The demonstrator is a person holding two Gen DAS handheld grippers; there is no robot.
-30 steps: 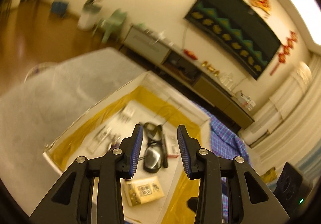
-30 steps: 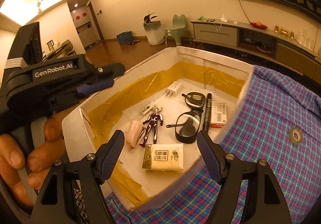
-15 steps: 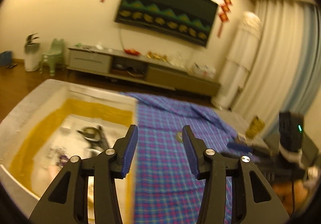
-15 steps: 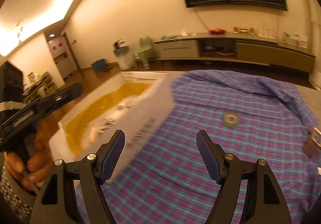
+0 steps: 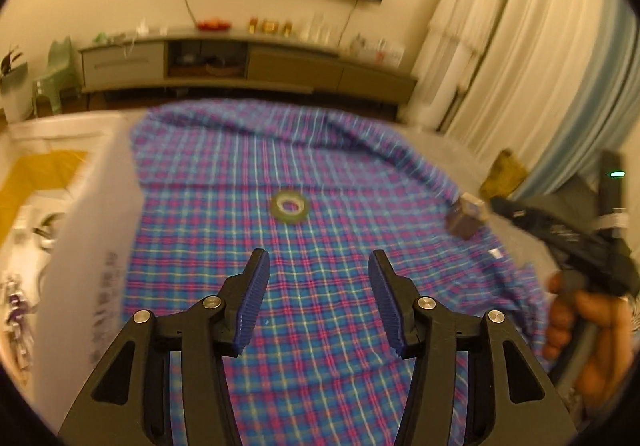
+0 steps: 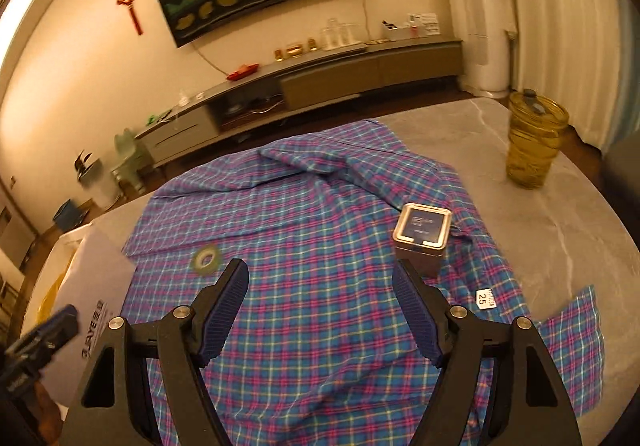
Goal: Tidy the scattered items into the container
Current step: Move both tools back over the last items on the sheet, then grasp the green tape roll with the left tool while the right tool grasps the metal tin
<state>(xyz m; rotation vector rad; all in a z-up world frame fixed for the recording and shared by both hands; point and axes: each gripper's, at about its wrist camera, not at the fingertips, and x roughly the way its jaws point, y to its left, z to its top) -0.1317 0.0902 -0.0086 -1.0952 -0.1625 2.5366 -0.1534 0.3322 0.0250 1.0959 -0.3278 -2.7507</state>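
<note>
A white box (image 5: 92, 230) lined with yellow tape stands at the left, holding several items; it also shows in the right wrist view (image 6: 96, 286). A roll of tape (image 5: 290, 207) lies on the plaid cloth (image 5: 320, 326), ahead of my open, empty left gripper (image 5: 318, 268). In the right wrist view the tape roll (image 6: 205, 260) lies left of my open, empty right gripper (image 6: 320, 276). A small square tin (image 6: 422, 242) stands on the cloth just beyond the right finger. The tin also shows in the left wrist view (image 5: 466, 216).
A yellow glass jar (image 6: 532, 140) stands on the grey table (image 6: 560, 230) at the far right. The cloth (image 6: 320, 206) is rumpled at its far and right edges. A TV cabinet (image 6: 320, 82) lines the back wall.
Both grippers have swung right, away from over the box, and now face the plaid cloth with the tape roll and the tin. Both stayed open.
</note>
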